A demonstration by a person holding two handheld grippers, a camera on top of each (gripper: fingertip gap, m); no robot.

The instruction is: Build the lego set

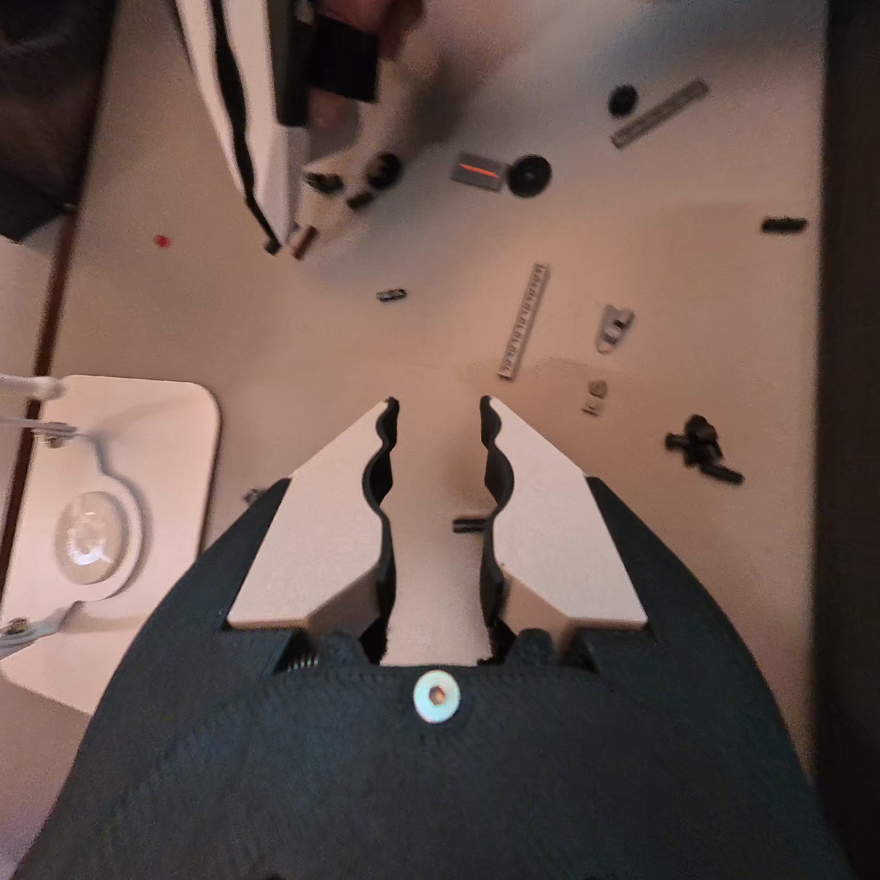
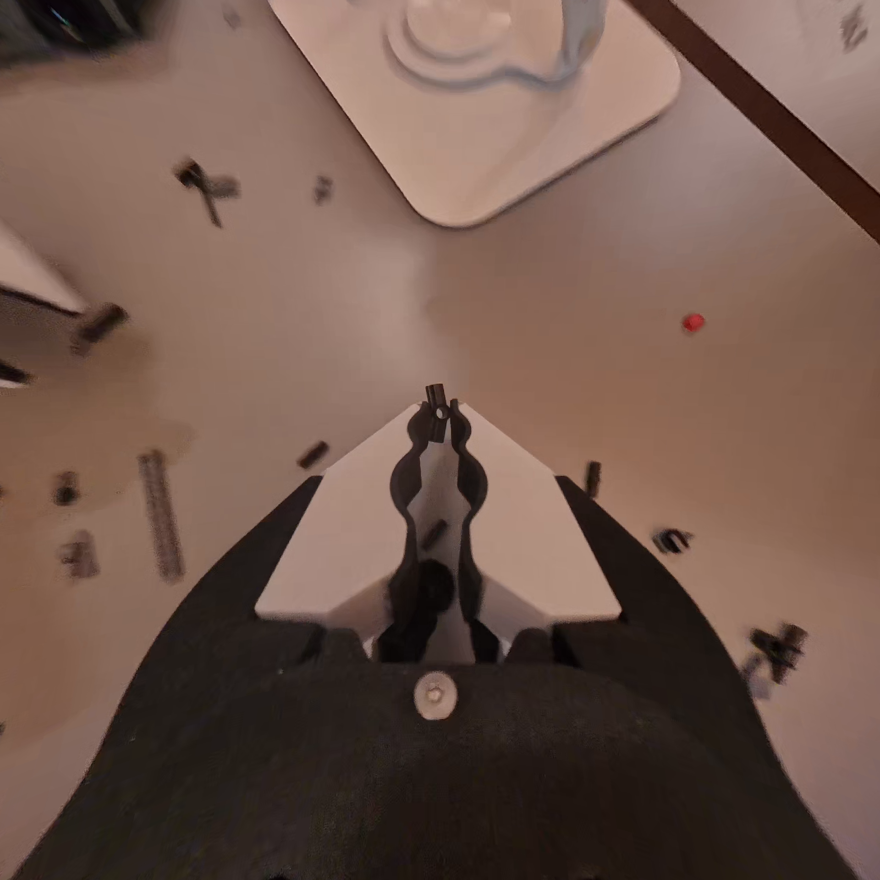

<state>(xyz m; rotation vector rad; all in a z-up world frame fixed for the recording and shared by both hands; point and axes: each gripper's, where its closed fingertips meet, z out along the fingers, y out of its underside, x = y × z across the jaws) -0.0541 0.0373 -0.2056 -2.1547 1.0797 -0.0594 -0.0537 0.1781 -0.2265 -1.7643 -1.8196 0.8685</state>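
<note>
Early stage: nearly everything lies loose on the pale worktop (image 1: 285, 343). Right claw (image 2: 439, 405) is pinched on a small black plastic connector pin (image 2: 437, 413) at its tips, lifted clear. Left claw (image 1: 438, 405) gapes, empty. Unassembled: long grey toothed rack (image 1: 524, 321), black round wheel (image 1: 528, 174), tiny red stud (image 2: 693, 322). One black cross-shaped subassembly (image 1: 702, 447) looks joined; the rest is still to do.

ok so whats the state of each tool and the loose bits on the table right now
left tool: open, empty, above the table
right tool: shut on small black pin, tip sticking out
long grey strip: lying flat, loose
black wheel: lying flat beside grey tile
red stud: loose, alone
</note>
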